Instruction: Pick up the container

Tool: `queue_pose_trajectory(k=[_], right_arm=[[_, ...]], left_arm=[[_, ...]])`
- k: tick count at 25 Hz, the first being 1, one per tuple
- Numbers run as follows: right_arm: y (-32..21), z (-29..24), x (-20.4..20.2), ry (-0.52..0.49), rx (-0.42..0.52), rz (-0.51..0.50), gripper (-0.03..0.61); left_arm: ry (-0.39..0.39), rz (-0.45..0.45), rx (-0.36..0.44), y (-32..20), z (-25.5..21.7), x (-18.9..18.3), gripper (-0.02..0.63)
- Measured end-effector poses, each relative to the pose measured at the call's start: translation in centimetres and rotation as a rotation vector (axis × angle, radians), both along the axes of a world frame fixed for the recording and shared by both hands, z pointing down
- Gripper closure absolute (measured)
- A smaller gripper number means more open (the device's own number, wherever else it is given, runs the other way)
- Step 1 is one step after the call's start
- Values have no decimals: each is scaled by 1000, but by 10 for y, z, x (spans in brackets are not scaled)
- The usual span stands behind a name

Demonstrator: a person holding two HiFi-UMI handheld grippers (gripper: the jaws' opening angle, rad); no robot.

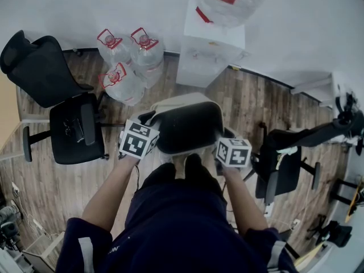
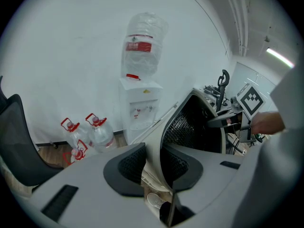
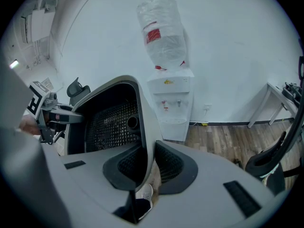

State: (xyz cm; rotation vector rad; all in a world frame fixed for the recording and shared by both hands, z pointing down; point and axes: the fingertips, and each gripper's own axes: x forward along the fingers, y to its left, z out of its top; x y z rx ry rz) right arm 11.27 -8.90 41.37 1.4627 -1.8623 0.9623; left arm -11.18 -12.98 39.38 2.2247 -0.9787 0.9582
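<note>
The container (image 1: pixel 181 100) is a pale grey bin with a black mesh inside, held in front of the person above their shoes (image 1: pixel 176 170). My left gripper (image 1: pixel 151 135) is shut on its left wall, and my right gripper (image 1: pixel 219 143) is shut on its right wall. In the left gripper view the wall (image 2: pixel 153 139) runs up between the pads of the left gripper (image 2: pixel 153 164), with the dark mesh inside (image 2: pixel 190 125) to the right. In the right gripper view the thin wall (image 3: pixel 148 127) is pinched by the right gripper (image 3: pixel 149 164), and the bin's inside (image 3: pixel 111 125) opens to the left.
A white water dispenser (image 1: pixel 210 50) with a bottle on top stands at the wall straight ahead. Three water jugs (image 1: pixel 128 61) sit to its left. A black office chair (image 1: pixel 71 121) is at the left, another chair (image 1: pixel 284 161) at the right. The floor is wood.
</note>
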Motion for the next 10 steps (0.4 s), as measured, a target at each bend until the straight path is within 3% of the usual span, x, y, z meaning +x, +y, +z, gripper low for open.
queue_pose_trajectory(k=[10], right_arm=[[1, 3, 3, 11, -4, -4, 509]], left_arm=[[1, 8, -5, 0, 2, 4, 506]])
